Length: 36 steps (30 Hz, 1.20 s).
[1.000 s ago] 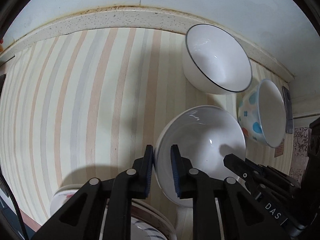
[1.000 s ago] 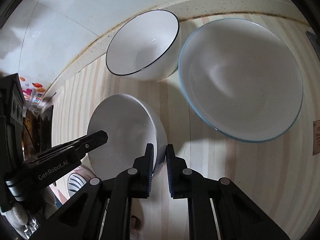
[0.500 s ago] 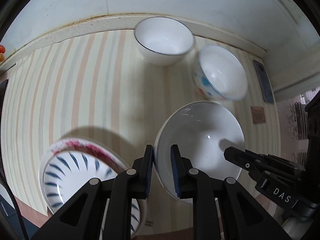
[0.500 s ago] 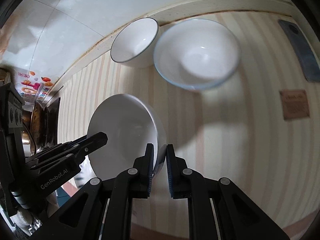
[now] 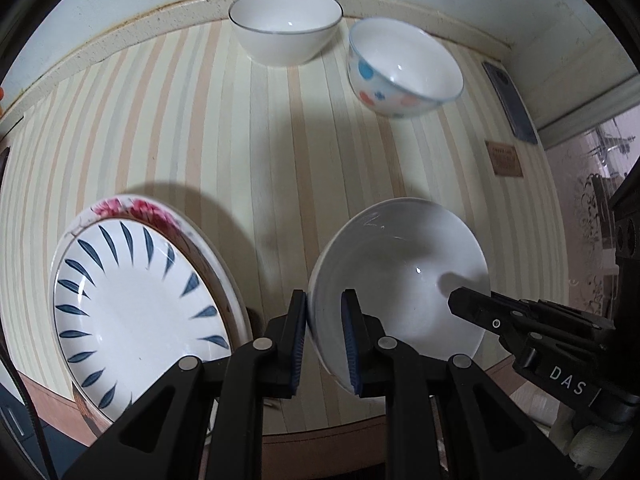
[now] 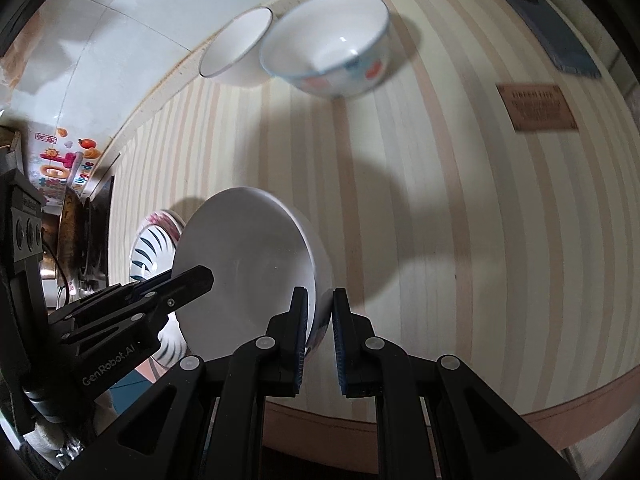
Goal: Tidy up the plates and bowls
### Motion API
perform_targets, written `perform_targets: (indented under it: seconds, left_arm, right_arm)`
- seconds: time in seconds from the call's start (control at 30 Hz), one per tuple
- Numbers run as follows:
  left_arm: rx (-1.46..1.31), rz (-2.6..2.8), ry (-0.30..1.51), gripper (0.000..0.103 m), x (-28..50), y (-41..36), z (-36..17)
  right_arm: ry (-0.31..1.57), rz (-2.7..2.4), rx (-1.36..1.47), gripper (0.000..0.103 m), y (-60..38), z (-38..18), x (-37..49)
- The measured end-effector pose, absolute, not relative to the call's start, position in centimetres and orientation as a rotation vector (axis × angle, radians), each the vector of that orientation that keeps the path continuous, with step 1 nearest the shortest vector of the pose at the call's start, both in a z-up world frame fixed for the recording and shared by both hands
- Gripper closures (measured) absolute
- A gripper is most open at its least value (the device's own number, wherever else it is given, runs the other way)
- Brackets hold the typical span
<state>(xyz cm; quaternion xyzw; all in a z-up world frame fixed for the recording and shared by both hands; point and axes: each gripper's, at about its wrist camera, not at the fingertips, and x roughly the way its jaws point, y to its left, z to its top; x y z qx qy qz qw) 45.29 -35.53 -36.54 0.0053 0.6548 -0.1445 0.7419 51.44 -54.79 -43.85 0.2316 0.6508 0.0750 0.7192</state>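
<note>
Nearest the cameras, both tongs clamp one white bowl by opposite sides of its rim. The left tongs are closed on the rim at the bowl's left edge, one finger inside and one outside. The right tongs pinch the rim on the far side in the same way; in the left wrist view they show as a black arm reaching in over the bowl from the right. The bowl is tilted and sits over the near edge of the striped counter, clear of the surface as far as the shadow beneath it shows.

Just left of the bowl, near that same edge, lies a plate with blue dashes around its well, stacked on another plate with a pink flowered rim.

Farther back, near the wall, stand two more bowls close together: a plain white one with a thin dark rim and, to its right, a spotted bowl with blue and pink dots. Beyond that, at the right end of the counter, lie a small brown card and a dark phone.
</note>
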Motion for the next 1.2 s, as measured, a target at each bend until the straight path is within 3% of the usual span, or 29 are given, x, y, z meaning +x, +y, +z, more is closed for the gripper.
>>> perform_targets:
  seconds: [0.7, 0.97, 1.07, 1.1, 1.13, 1.2]
  left_arm:
    - [0.039, -0.319, 1.496, 0.088, 43.7, -36.6, -39.0]
    - [-0.08, -0.312, 1.387, 0.086, 45.9, -34.6, -32.3]
    - [-0.128, -0.312, 1.34, 0.075, 49.1, -35.0, -30.4]
    - [-0.136, -0.305, 1.328, 0.075, 50.8, -35.4, -30.1]
    - [-0.141, -0.3, 1.322, 0.075, 52.1, -35.7, -30.1]
    - [-0.148, -0.291, 1.328, 0.075, 55.3, -36.5, -30.7]
  right_arm:
    - [1.506, 0.13, 0.541, 0.089, -55.6, -46.7, 49.2]
    - [1.496, 0.132, 0.594, 0.089, -58.0, -44.1, 49.8]
    - [1.437, 0.128, 0.62, 0.089, -60.2, -41.4, 51.2]
    - [1.416, 0.124, 0.624, 0.083, -60.8, -40.6, 51.9]
    - [1.396, 0.121, 0.628, 0.069, -61.5, -39.9, 52.9]
    - [1.353, 0.096, 0.64, 0.054, -63.0, -39.0, 55.3]
